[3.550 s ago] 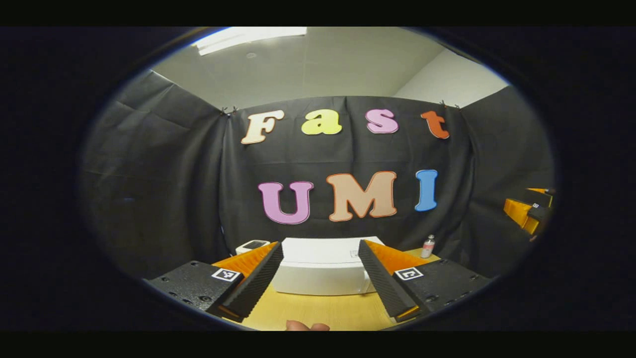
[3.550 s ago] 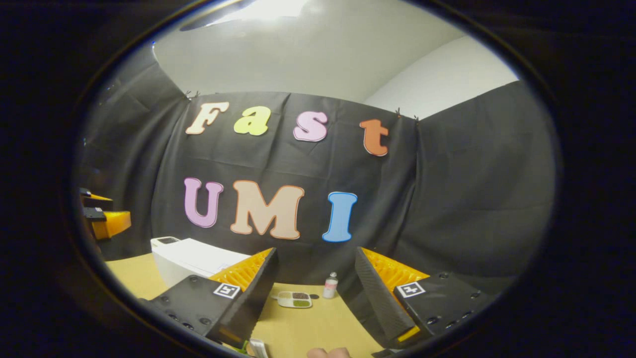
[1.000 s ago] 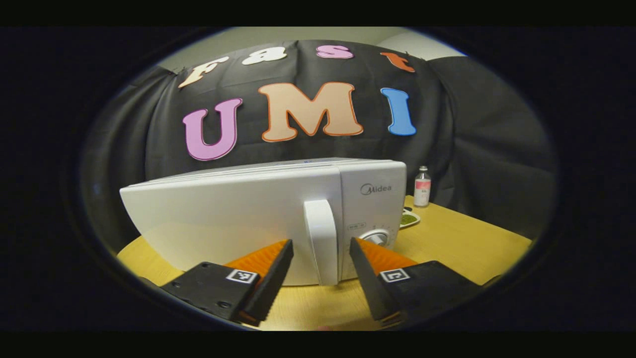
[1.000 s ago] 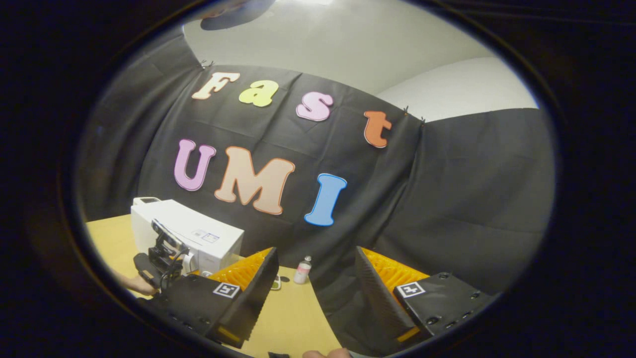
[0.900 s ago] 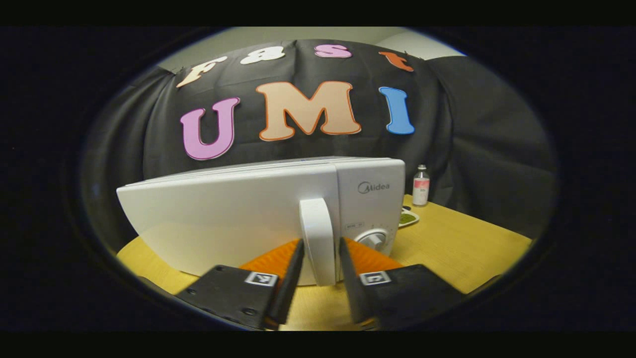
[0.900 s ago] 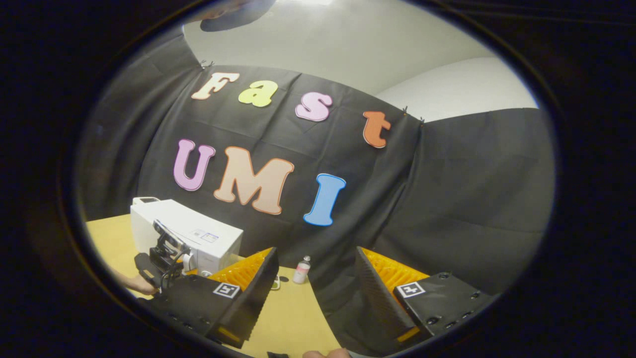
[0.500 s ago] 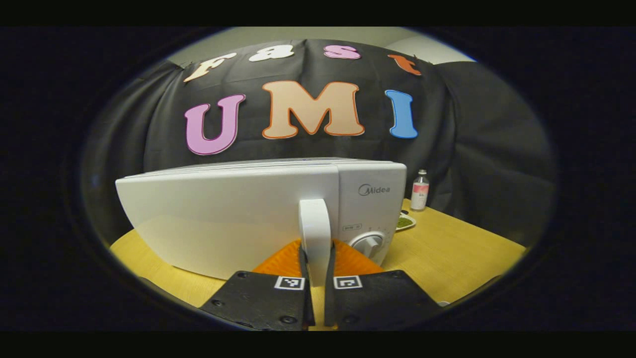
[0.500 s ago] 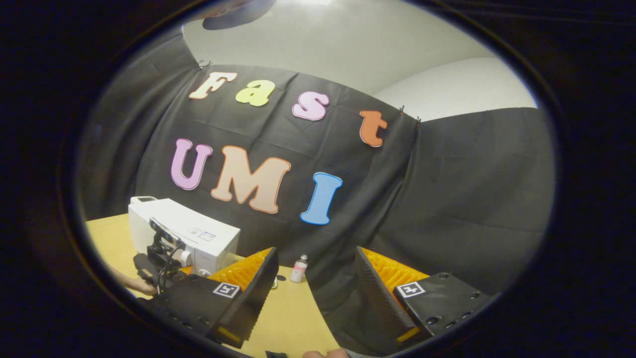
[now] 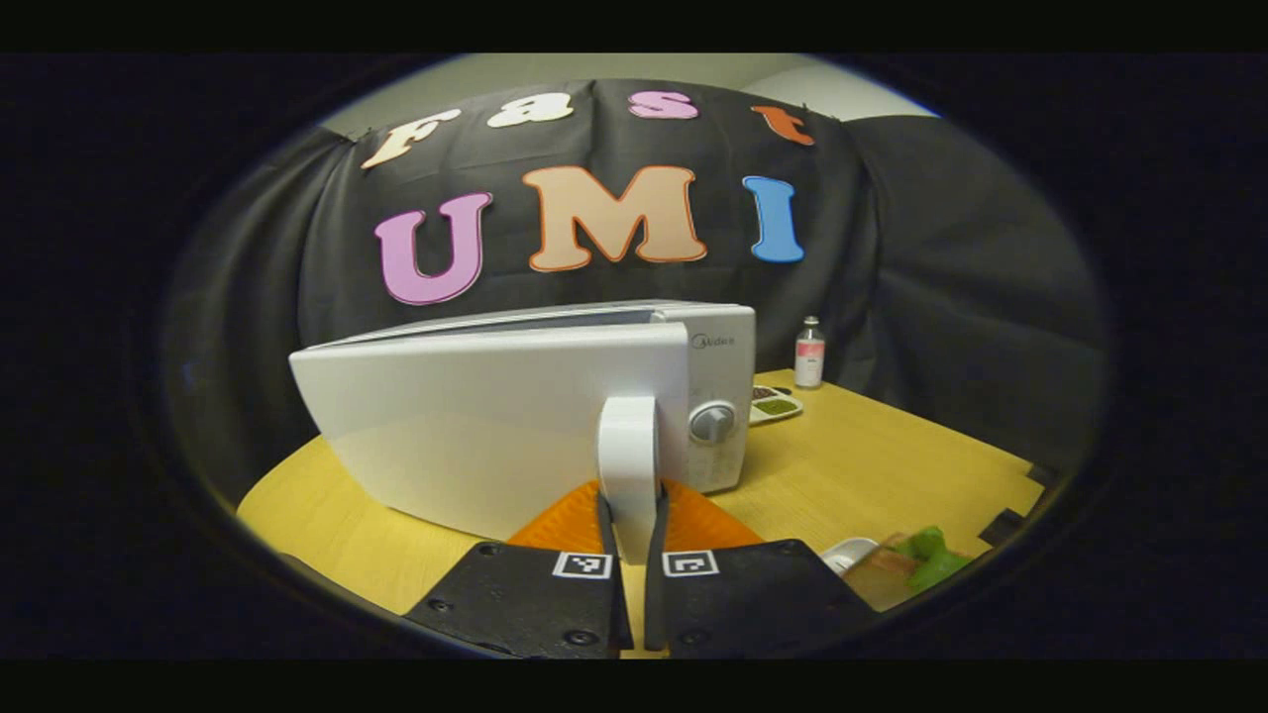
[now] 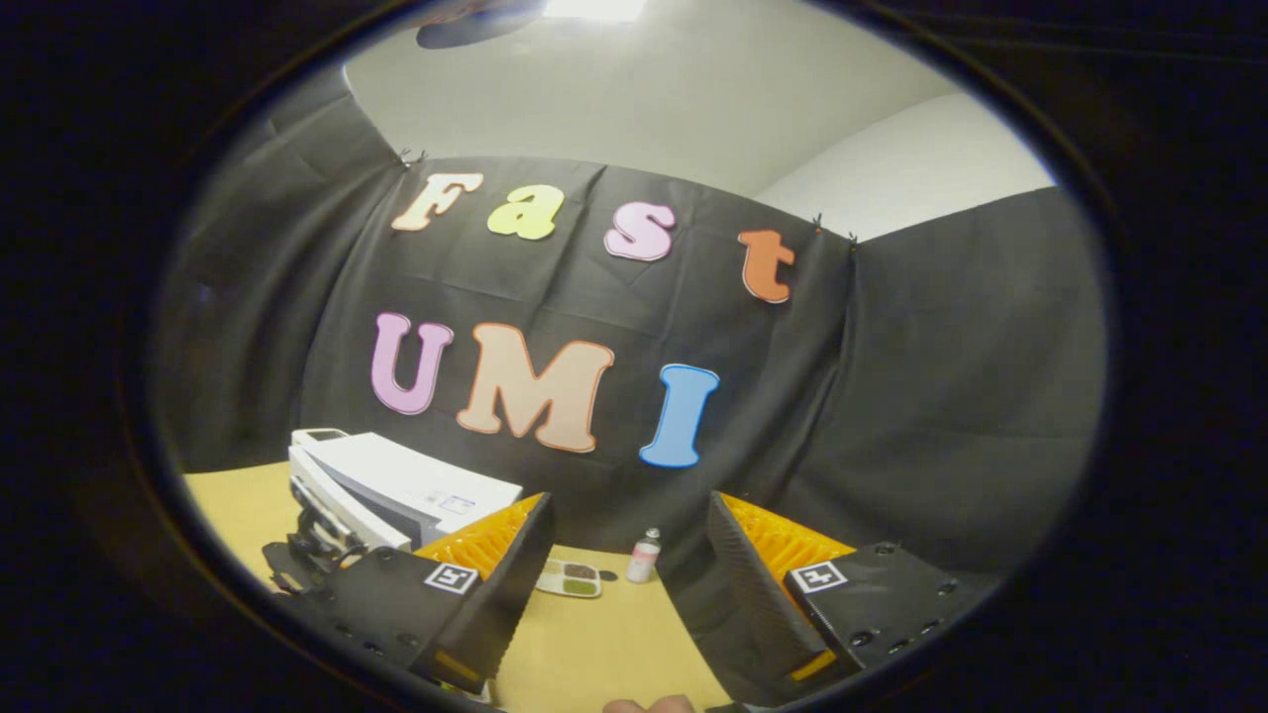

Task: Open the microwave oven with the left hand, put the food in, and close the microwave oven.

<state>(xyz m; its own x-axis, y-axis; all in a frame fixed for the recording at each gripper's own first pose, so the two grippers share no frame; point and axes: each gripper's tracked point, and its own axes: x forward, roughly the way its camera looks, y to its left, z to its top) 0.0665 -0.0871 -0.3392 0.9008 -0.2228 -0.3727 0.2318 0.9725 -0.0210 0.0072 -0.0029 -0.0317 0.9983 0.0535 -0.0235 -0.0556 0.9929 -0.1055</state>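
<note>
Left gripper view: left claw (image 9: 631, 535) clamps microwave door handle (image 9: 628, 465).

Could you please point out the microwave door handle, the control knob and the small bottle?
microwave door handle (image 9: 628, 451), left gripper view, middle of the white upright bar
control knob (image 9: 712, 422), left gripper view, face of the round dial
small bottle (image 9: 809, 355), left gripper view, its labelled body

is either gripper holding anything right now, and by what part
The left gripper is shut on the microwave door handle, pinching its lower end from both sides. The right gripper is open and holds nothing.
</note>
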